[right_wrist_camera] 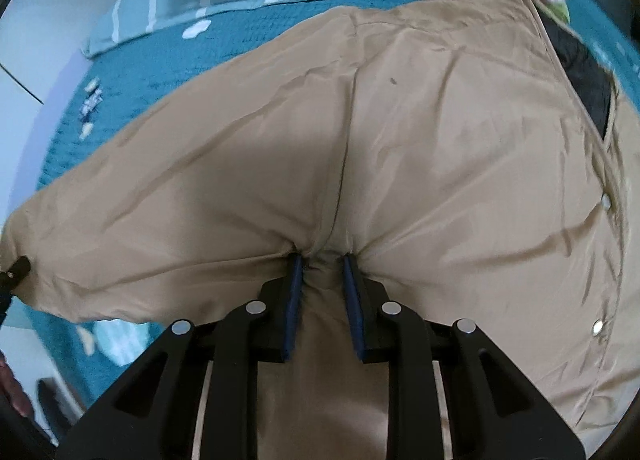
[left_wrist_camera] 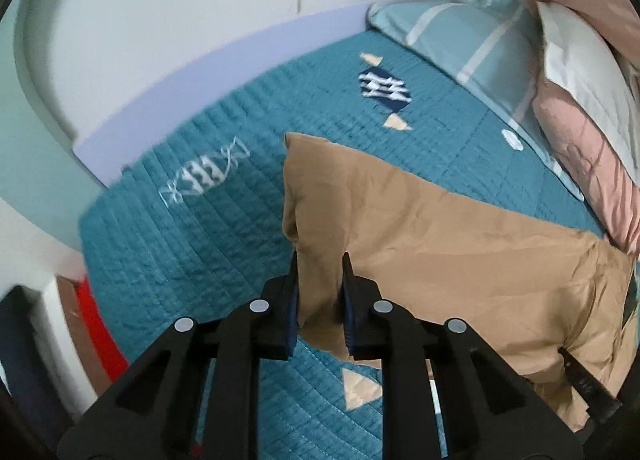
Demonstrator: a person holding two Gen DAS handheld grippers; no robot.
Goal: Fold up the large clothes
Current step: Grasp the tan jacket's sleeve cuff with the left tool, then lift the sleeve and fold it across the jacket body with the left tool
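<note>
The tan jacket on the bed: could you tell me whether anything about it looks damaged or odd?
One small dark spot marks the tan jacket beside its centre seam, in the right wrist view; whether stain or hole is unclear. Otherwise only creases where both grippers pinch it.

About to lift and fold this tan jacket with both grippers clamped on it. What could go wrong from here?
1. The left gripper pinches only a narrow sleeve end of the tan jacket; it may slip out.
2. The right gripper bunches the cloth into creases, so the fold may wrinkle.
3. The pink bedding lies close and could snag.
</note>
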